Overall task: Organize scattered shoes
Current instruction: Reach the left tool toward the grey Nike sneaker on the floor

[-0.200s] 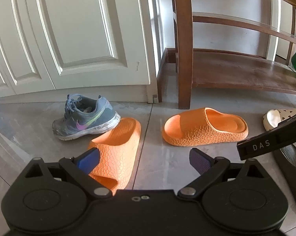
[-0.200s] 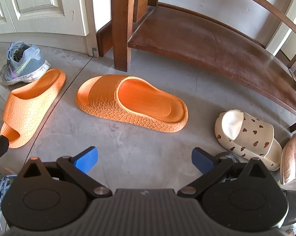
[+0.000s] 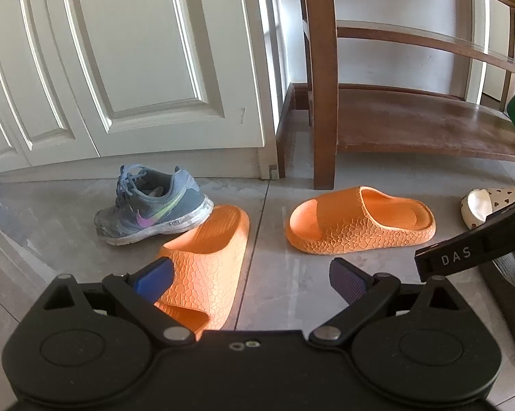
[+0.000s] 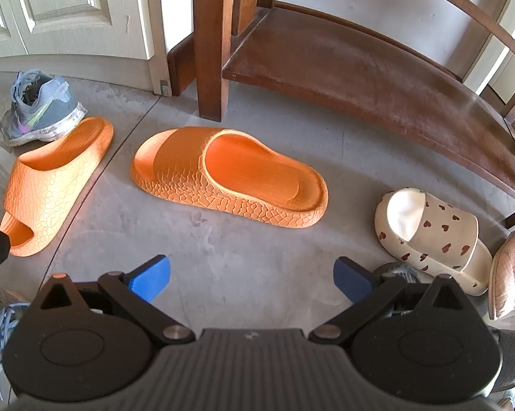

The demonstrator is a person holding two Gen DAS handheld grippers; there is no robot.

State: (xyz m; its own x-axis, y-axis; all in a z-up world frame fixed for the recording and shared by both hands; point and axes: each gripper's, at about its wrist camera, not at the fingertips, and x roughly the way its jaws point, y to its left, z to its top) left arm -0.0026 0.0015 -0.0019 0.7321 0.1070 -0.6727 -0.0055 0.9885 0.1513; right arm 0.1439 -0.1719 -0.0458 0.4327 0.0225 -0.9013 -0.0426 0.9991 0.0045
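Two orange textured slides lie on the grey floor. One (image 3: 209,260) (image 4: 55,181) lies just ahead of my open left gripper (image 3: 250,279), its left pad over the strap. The other (image 3: 360,221) (image 4: 230,174) lies sideways by the bench leg, ahead of my open, empty right gripper (image 4: 252,279). A grey-blue sneaker (image 3: 154,205) (image 4: 40,109) touches the first slide's heel. A cream slide with hearts (image 4: 435,236) (image 3: 486,202) lies at the right. The right gripper's body (image 3: 476,243) shows in the left wrist view.
A wooden bench shelf (image 4: 377,65) (image 3: 411,126) stands low behind the slides, its leg (image 3: 322,102) near the white door (image 3: 137,68). A pink slipper (image 4: 510,274) and a dark shoe (image 3: 510,291) lie at the right. Blue laces (image 4: 4,318) show at lower left.
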